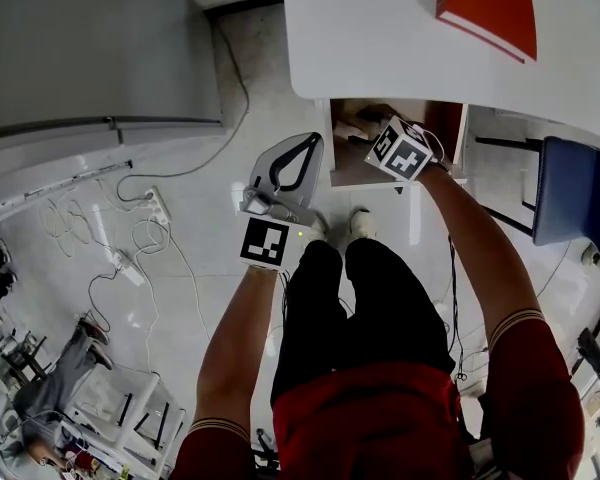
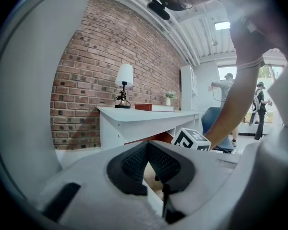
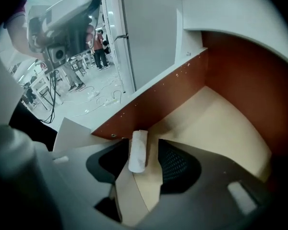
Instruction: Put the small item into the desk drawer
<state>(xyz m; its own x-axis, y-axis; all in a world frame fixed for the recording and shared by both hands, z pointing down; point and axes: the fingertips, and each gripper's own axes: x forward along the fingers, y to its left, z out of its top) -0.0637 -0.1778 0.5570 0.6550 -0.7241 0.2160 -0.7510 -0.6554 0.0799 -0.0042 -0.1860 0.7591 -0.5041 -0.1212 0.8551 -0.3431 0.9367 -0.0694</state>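
Holds the right gripper (image 3: 144, 161) wide open around a small white roll (image 3: 138, 150) lying in the drawer (image 3: 221, 123), the left gripper (image 2: 146, 150) shut and empty beside the desk (image 2: 144, 116).

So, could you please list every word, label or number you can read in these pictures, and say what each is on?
No text here can be read.
Red book: a pale mark at the cover's top edge, too small to read.
Left marker cube and right marker cube: black-and-white square patterns only, no letters or numbers.

Smooth, matt wood-look drawer (image 3: 216, 123); rough, papery white roll (image 3: 138, 150).
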